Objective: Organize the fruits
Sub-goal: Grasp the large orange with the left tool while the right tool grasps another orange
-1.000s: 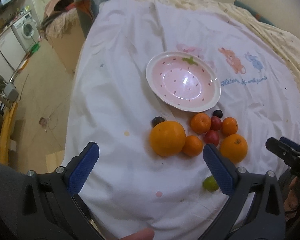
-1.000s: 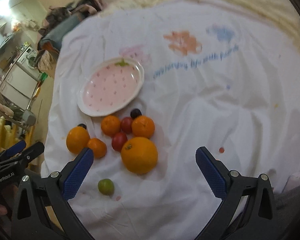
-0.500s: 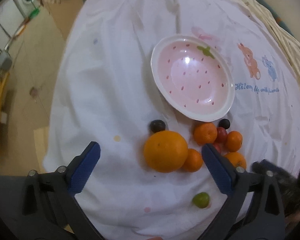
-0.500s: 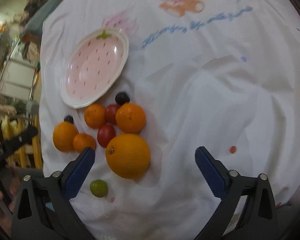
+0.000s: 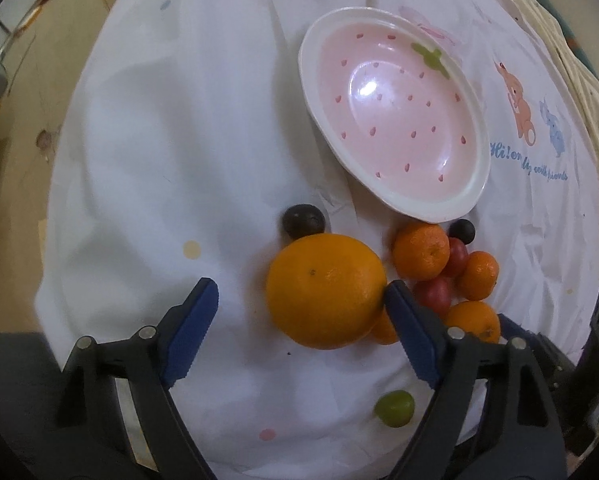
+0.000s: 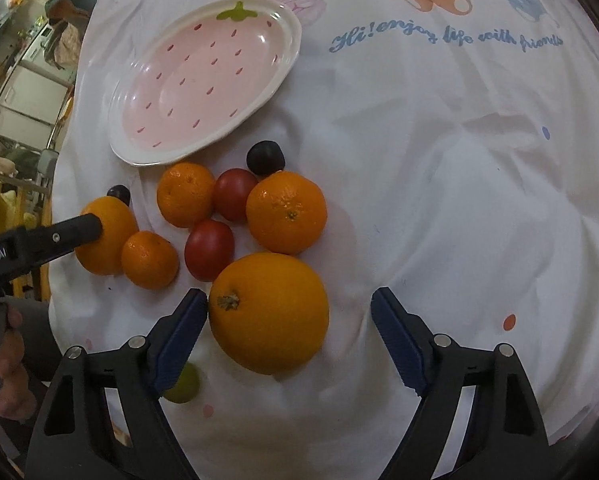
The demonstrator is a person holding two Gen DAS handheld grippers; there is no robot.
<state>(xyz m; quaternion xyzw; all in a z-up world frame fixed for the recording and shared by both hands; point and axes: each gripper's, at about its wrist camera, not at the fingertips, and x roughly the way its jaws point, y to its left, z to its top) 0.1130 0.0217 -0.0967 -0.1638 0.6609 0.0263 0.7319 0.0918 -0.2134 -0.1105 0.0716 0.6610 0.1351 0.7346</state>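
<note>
Fruit lies on a white cloth below an empty pink strawberry plate (image 5: 391,120) (image 6: 203,80). My left gripper (image 5: 299,320) points down over one large orange (image 5: 325,290). Its jaws are closing: the right pad touches the peel and the left pad stands clear. My right gripper (image 6: 289,336) straddles the other large orange (image 6: 269,312), also closing, with its left pad at the stem end and its right pad well apart. Small mandarins (image 6: 285,212), red tomatoes (image 6: 209,250) and dark plums (image 6: 265,158) crowd between the two oranges.
A green grape (image 5: 394,408) (image 6: 181,384) lies alone near the cloth's front edge. The left tool's finger (image 6: 71,234) reaches in from the left, with a hand (image 6: 9,360) below it. Beyond the cloth's left edge is floor and furniture. The cloth's right half carries only printed cartoon animals and lettering.
Both grippers have come down closer to the fruit and their jaws have narrowed. Each now has a large orange between its pads.
</note>
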